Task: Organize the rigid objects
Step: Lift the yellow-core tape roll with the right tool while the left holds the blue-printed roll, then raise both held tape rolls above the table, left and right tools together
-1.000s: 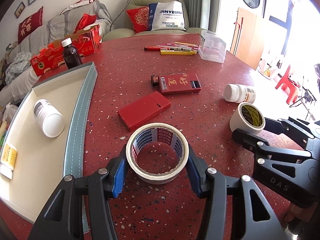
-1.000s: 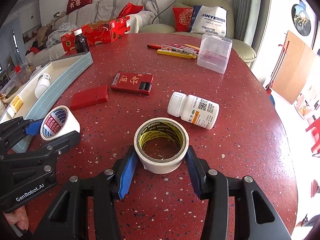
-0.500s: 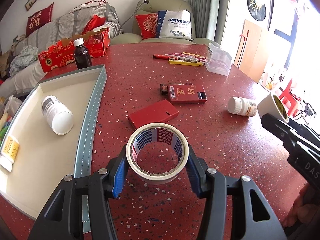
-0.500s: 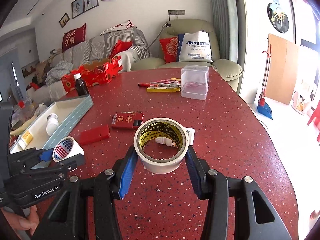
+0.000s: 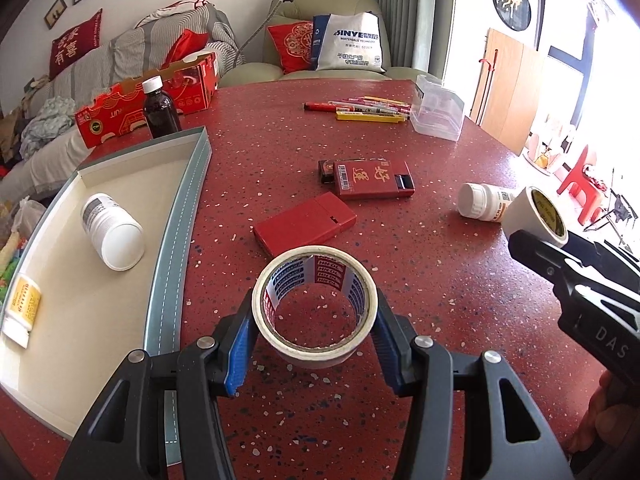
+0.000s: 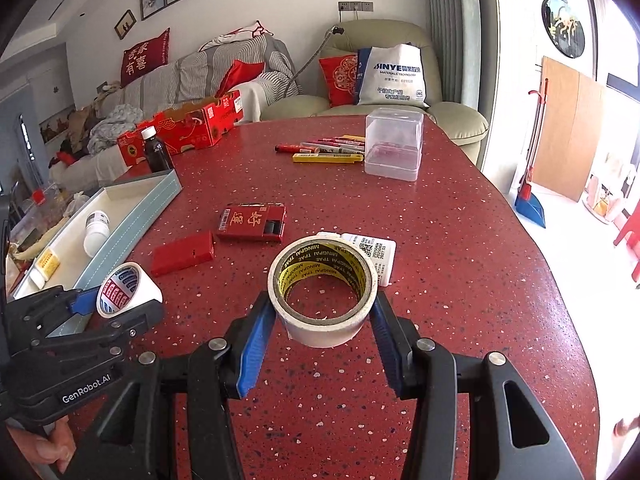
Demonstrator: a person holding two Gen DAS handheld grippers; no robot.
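Observation:
My left gripper (image 5: 316, 328) is shut on a white tape roll with red-and-blue print inside (image 5: 280, 320), held above the red table. It also shows in the right wrist view (image 6: 136, 284). My right gripper (image 6: 322, 312) is shut on a white tape roll with a yellow-and-black core (image 6: 324, 330), also lifted; it shows at the right of the left wrist view (image 5: 524, 212). A grey-rimmed white tray (image 5: 176, 216) at the left holds a white bottle (image 5: 112, 232) and a small yellow-labelled bottle (image 5: 20, 308).
On the table lie a red flat box (image 5: 304, 228), a red cigarette pack (image 5: 372, 178), a white pill bottle (image 5: 480, 200), pens (image 5: 360, 110), a clear plastic box (image 5: 438, 114), a brown bottle (image 5: 160, 110) and a red carton (image 5: 148, 100). A sofa stands behind.
Both grippers have lifted their tape rolls off the table and risen. The right gripper's roll now hangs in front of the pill bottle.

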